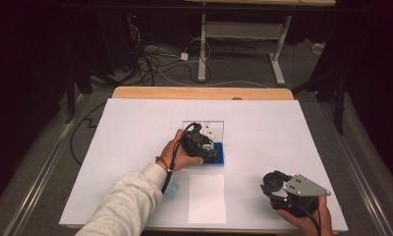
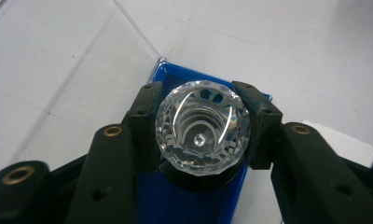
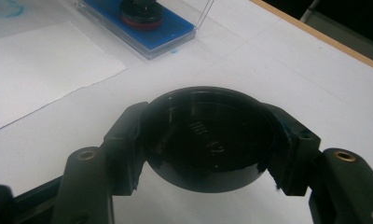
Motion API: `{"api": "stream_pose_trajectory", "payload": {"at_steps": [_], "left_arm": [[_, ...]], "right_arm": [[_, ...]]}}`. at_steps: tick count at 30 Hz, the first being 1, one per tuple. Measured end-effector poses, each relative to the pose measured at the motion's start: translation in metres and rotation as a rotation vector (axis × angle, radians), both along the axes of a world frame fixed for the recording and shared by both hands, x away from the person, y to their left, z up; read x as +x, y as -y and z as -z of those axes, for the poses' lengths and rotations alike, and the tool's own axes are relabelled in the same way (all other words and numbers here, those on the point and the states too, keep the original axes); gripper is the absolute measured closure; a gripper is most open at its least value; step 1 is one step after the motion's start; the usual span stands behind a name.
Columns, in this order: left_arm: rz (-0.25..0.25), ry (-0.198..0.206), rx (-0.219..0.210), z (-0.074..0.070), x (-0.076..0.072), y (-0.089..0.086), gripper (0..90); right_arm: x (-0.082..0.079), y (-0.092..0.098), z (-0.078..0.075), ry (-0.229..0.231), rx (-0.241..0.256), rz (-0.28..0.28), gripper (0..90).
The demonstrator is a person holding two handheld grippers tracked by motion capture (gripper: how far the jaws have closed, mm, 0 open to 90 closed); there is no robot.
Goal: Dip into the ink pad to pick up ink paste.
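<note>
A stamp with a clear faceted knob [image 2: 201,133] stands on a blue ink pad [image 2: 162,198], and my left gripper [image 2: 201,140] is shut on the knob from both sides. In the high view the left gripper [image 1: 204,147] sits over the ink pad [image 1: 219,160] at the middle of the white board. My right gripper [image 3: 208,149] is shut on a round black cap [image 3: 208,130] held just above the board. It is at the front right in the high view, the right gripper [image 1: 274,183] apart from the pad. The stamp's red and black base [image 3: 140,14] rests on the pad [image 3: 173,30].
The pad's clear lid [image 1: 211,125] stands open behind it. A white paper sheet [image 1: 207,198] lies near the front edge, with a blue ink smudge [image 1: 171,191] to its left. The wooden table edge [image 1: 202,92] runs along the back. A table frame and cables stand beyond.
</note>
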State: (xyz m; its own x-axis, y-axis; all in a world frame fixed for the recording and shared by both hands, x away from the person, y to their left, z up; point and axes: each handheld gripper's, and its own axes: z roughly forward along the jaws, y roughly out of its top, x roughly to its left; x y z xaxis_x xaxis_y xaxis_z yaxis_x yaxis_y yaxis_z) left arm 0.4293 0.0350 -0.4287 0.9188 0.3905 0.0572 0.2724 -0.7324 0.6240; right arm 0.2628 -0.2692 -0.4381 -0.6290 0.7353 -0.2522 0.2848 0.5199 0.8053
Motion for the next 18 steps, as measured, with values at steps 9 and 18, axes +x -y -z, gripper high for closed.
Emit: {"api": "stream_pose_trajectory", "payload": {"at_steps": [9,18], "left_arm": [[-0.024,0.061,-0.086,-0.025,-0.012,-0.026,54.7],[-0.018,0.086,-0.138,-0.031,-0.029,-0.060,54.7]], "right_arm": [[0.000,0.002,-0.002,0.006,0.009,0.008,38.1],[0.001,0.002,-0.003,0.004,0.013,0.013,38.1]]}}
